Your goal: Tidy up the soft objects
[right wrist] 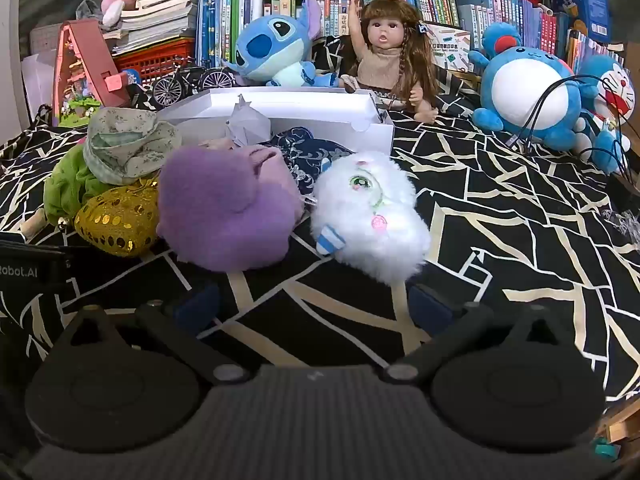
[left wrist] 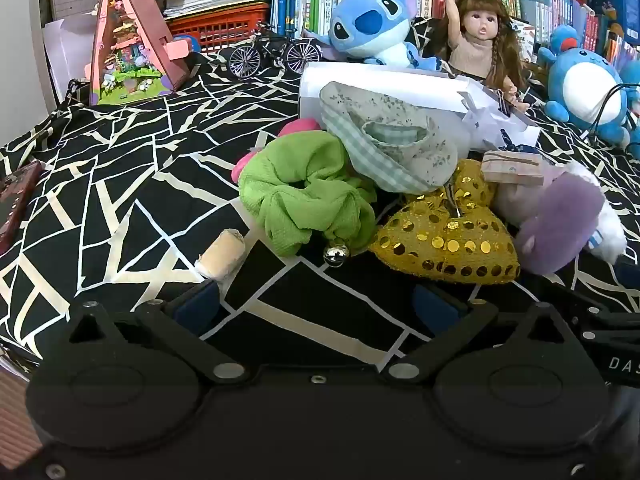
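Note:
A heap of soft things lies on the black-and-white cloth in front of a white box (right wrist: 320,120). In the left wrist view: a green scrunchie (left wrist: 304,196), a gold sequin heart (left wrist: 448,236), a pale checked fabric pouch (left wrist: 392,140), a purple fluffy toy (left wrist: 560,216). In the right wrist view the purple toy (right wrist: 228,208) lies beside a white fluffy toy (right wrist: 372,216), with the gold heart (right wrist: 116,220) and scrunchie (right wrist: 68,188) left of them. My left gripper (left wrist: 320,304) is open just short of the scrunchie. My right gripper (right wrist: 316,304) is open, just short of the purple and white toys.
A Stitch plush (right wrist: 272,48), a doll (right wrist: 388,56) and blue plushes (right wrist: 532,92) sit at the back before bookshelves. A model bicycle (left wrist: 272,52) and pink toy house (left wrist: 132,44) stand back left. A small beige roll (left wrist: 224,256) lies near my left gripper.

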Motion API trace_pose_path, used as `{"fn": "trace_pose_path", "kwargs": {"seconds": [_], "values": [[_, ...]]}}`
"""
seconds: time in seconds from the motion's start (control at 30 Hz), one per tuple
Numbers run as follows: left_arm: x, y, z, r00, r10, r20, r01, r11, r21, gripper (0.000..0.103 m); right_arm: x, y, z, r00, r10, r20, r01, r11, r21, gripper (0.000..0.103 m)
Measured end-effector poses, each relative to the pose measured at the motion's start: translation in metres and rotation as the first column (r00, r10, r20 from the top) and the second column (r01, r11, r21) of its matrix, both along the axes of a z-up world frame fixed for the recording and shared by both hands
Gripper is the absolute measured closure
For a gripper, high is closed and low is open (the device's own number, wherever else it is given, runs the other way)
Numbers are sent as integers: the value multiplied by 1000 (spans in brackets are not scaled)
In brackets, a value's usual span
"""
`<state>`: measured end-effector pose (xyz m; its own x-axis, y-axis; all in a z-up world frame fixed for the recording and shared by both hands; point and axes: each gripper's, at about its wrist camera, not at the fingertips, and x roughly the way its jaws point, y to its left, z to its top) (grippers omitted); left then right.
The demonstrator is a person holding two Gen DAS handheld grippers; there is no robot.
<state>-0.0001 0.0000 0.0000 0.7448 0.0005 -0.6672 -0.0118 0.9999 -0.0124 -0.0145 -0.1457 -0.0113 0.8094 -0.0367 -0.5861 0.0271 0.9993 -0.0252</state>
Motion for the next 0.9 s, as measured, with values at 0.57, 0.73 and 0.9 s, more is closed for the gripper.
{"fn": "trace_pose_path", "kwargs": {"seconds": [0.57, 0.73, 0.9], "values": [[0, 0, 0, 1000, 0, -6, 0, 1000, 5, 0, 0, 0, 0, 1000, 0, 0, 0, 1000, -2, 0], [0, 0, 0, 1000, 0, -7, 0, 1000, 6, 0, 0, 0, 0, 1000, 1, -1, -1, 1000, -3, 0], [0, 0, 0, 1000, 0, -7, 0, 1000, 6, 0, 0, 1, 0, 1000, 1, -1, -1, 1000, -3, 0]]}}
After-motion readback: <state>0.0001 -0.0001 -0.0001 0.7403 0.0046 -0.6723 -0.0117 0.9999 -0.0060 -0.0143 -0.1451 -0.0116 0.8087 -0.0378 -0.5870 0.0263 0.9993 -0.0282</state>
